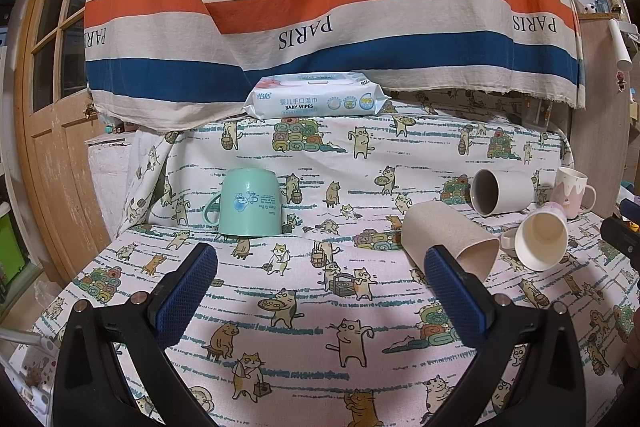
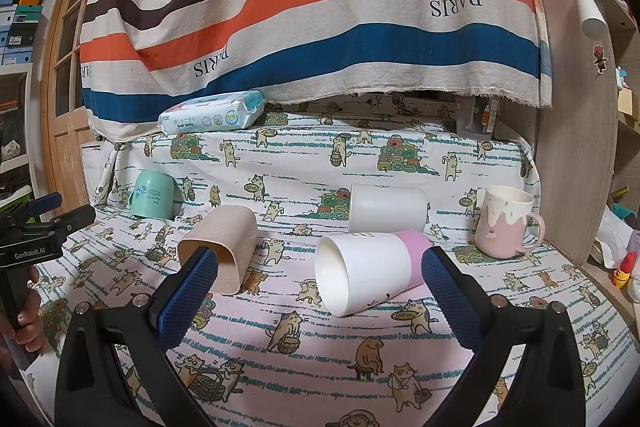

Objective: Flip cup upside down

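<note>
The right gripper (image 2: pixel 320 291) hangs with its fingers (image 2: pixel 188 291) spread wide and nothing between them, and nearest to it, at about 12 o'clock just beyond the tips, lies the white-and-pink cup (image 2: pixel 366 271) on its side on the cat-print counter (image 2: pixel 320 367). Its long axis runs from 7 o'clock to 1 o'clock, the open mouth turned toward the camera and the pink base pointing away, close to the right-hand finger. By my reading this is the cup next to turn over, and the right gripper is plainly the nearer one. The left gripper (image 1: pixel 320 291) is likewise spread and empty; from it the same cup sits well off at 2 o'clock. A beige cup (image 2: pixel 220 247) lies tipped over at 11 o'clock, partly masked by the left-hand finger. Farther back a white cup (image 2: pixel 386 209) lies on its side, a pink drip-glaze mug (image 2: pixel 506 223) stands upright at 2 o'clock, and a mint-green mug (image 1: pixel 248 205) already stands mouth down. Whether the white-and-pink cup has a handle cannot be told. A baby wipes pack (image 1: pixel 318 99) rests on the raised ledge behind.
</note>
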`<state>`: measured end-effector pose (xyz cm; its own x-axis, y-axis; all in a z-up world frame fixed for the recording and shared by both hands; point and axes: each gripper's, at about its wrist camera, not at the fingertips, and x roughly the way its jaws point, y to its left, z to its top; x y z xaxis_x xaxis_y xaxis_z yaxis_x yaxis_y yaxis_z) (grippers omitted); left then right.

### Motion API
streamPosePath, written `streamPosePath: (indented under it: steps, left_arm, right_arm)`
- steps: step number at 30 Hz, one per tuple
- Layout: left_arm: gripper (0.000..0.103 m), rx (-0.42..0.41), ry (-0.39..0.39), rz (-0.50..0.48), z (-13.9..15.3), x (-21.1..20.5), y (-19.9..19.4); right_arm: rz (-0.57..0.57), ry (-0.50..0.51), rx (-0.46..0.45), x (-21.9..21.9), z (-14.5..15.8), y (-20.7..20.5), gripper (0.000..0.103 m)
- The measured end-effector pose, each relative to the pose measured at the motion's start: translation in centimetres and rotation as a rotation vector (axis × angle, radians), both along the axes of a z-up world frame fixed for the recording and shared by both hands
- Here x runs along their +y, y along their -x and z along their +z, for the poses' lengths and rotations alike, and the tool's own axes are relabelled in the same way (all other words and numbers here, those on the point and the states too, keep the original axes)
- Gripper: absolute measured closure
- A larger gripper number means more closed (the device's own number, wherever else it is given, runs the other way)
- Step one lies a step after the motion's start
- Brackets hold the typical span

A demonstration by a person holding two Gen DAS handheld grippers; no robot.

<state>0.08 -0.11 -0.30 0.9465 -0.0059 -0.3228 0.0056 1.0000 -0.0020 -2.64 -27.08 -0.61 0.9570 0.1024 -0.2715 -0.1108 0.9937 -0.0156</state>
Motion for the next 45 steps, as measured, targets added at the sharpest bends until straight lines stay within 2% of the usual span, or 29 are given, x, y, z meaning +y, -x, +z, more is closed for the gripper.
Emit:
streamPosePath:
  steps: [20, 25, 28, 31, 34, 37, 41, 45]
  left_arm:
    - [0.000, -0.002, 0.000, 0.001, 0.1, 0.0, 0.1]
    - [0.000, -0.030, 0.004, -0.003, 0.4, 0.2, 0.7]
    - [0.000, -0.065, -0.016, 0.046, 0.7, 0.4, 1.3]
    - [0.000, -0.065, -0.040, 0.069, 1.1, 0.1, 1.6]
    - [0.000, -0.067, -0.049, 0.049, 2.0, -0.5, 2.1]
    - [0.000, -0.054, -0.049, 0.014, 3.4, -1.6, 2.3]
    - [0.000, 0.034, -0.100, -0.015, 5.1, -4.2, 1.4]
    - [0.000, 0.071, -0.102, -0.102, 5.9, -6.5, 0.4]
  right_arm:
    - [0.000, 0.000, 0.001, 0.0, 0.0, 0.0, 0.000]
    - [-0.007, -0.001, 0.001, 0.2, 0.1, 0.2, 0.000]
    - [-0.034, 0.006, 0.003, -0.4, 0.1, 0.2, 0.000]
    - [-0.078, 0.057, 0.000, -0.4, 0.1, 0.2, 0.000]
    - [-0.102, 0.096, 0.003, -0.6, 0.3, 0.6, 0.000]
    - [-0.104, 0.095, 0.008, -1.2, 0.8, 0.9, 0.000]
    - [-0.104, 0.079, 0.025, -2.1, 1.5, 1.1, 0.000]
    - [-0.108, 0.049, 0.057, -3.4, 2.2, 1.1, 0.000]
